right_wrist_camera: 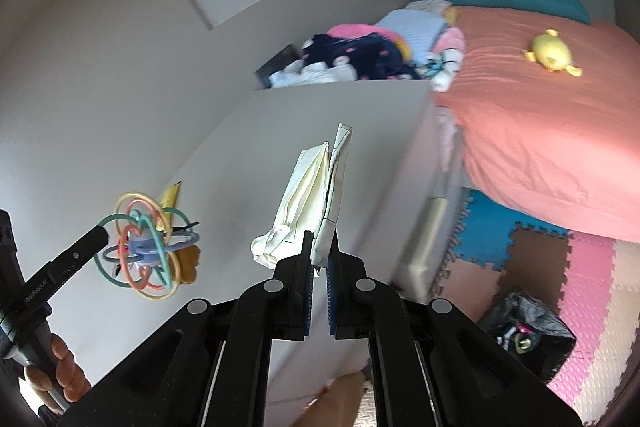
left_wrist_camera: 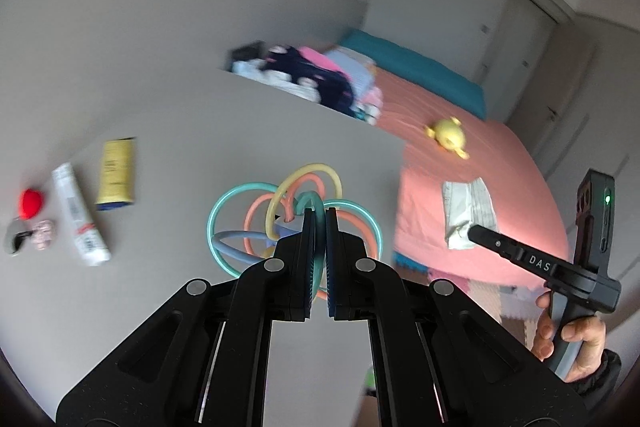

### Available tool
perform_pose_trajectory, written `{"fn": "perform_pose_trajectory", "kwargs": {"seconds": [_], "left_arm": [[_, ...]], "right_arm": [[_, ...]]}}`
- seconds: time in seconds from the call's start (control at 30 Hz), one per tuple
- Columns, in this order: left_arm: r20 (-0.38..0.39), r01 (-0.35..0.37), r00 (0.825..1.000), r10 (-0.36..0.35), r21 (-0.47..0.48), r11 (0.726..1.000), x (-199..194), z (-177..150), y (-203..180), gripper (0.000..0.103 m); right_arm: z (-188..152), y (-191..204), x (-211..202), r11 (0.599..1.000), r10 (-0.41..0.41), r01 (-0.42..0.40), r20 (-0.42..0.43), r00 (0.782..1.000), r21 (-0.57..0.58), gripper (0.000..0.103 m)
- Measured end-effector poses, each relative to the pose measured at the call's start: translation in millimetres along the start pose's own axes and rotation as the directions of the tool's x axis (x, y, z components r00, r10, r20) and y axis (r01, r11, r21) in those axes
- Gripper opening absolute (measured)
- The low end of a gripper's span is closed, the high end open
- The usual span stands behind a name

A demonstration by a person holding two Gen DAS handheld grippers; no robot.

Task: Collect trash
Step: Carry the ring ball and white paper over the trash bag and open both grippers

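Observation:
My left gripper (left_wrist_camera: 319,217) is shut on a toy of coloured plastic rings (left_wrist_camera: 280,211) and holds it above the white table (left_wrist_camera: 160,287); the toy also shows in the right wrist view (right_wrist_camera: 148,251). My right gripper (right_wrist_camera: 320,239) is shut on a crumpled white paper wrapper (right_wrist_camera: 308,203) held above the table (right_wrist_camera: 372,131); in the left wrist view the wrapper (left_wrist_camera: 468,211) hangs from the right gripper (left_wrist_camera: 474,231). A white tube (left_wrist_camera: 80,215) and a yellow tube (left_wrist_camera: 116,171) lie on the table at the left.
A red ball (left_wrist_camera: 31,203) and small items lie at the table's left edge. A pink bed (right_wrist_camera: 552,131) with a yellow plush toy (right_wrist_camera: 552,55) and a clothes pile (right_wrist_camera: 380,51) is to the right. A black trash bag (right_wrist_camera: 528,335) sits on the foam floor mats.

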State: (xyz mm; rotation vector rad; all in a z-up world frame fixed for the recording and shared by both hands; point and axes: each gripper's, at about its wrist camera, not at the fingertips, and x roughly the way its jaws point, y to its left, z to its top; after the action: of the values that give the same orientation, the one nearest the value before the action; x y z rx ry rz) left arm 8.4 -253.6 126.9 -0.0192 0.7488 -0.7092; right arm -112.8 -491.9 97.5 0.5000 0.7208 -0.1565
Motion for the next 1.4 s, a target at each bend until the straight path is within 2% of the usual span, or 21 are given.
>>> {"fn": "perform_pose_trajectory", "kwargs": {"seconds": [0.33, 0.57, 0.83, 0.93, 1.17, 1.23, 1.27, 1.3, 1.33, 1.37, 1.4], "left_arm": [[-0.113, 0.138, 0.986, -0.125, 0.112, 0.984, 50, -24, -111, 0.004], [-0.206, 0.203, 0.965, -0.161, 0.200, 0.959, 78, -54, -175, 0.004], [-0.350, 0.284, 0.920, -0.177, 0.286, 0.915, 117, -114, -233, 0.004], [-0.403, 0.315, 0.898, -0.177, 0.308, 0.898, 129, -140, -249, 0.004], [-0.491, 0.353, 0.856, -0.161, 0.328, 0.876, 159, -176, -273, 0.004], [-0.522, 0.364, 0.839, -0.154, 0.327, 0.872, 167, -184, -278, 0.004], [-0.547, 0.369, 0.825, -0.144, 0.326, 0.871, 172, -189, -280, 0.004], [-0.566, 0.362, 0.815, -0.123, 0.332, 0.871, 176, -194, -283, 0.007], [-0.577, 0.341, 0.812, -0.086, 0.351, 0.872, 180, -198, -284, 0.014], [-0.578, 0.318, 0.815, -0.051, 0.371, 0.872, 183, -199, -286, 0.052], [-0.566, 0.296, 0.824, -0.029, 0.386, 0.874, 184, -200, -287, 0.098]], "right_arm": [[-23, -92, -52, 0.990, -0.104, 0.100, 0.035, 0.994, 0.098, 0.007], [-53, -146, -76, 0.975, -0.156, 0.151, 0.020, 0.988, 0.163, 0.007], [-107, -203, -91, 0.944, -0.235, 0.238, -0.042, 0.971, 0.230, 0.007], [-125, -225, -95, 0.925, -0.257, 0.265, -0.066, 0.964, 0.270, 0.007], [-151, -256, -86, 0.894, -0.285, 0.315, -0.137, 0.949, 0.320, 0.007], [-155, -263, -78, 0.880, -0.309, 0.353, -0.180, 0.934, 0.318, 0.007], [-158, -269, -75, 0.868, -0.328, 0.380, -0.205, 0.922, 0.320, 0.027], [-160, -274, -72, 0.847, -0.351, 0.411, -0.228, 0.908, 0.337, 0.080], [-162, -280, -72, 0.827, -0.371, 0.433, -0.233, 0.899, 0.358, 0.100], [-163, -284, -74, 0.805, -0.395, 0.455, -0.227, 0.890, 0.381, 0.100], [-165, -286, -75, 0.798, -0.399, 0.459, -0.227, 0.888, 0.392, 0.100]]}}
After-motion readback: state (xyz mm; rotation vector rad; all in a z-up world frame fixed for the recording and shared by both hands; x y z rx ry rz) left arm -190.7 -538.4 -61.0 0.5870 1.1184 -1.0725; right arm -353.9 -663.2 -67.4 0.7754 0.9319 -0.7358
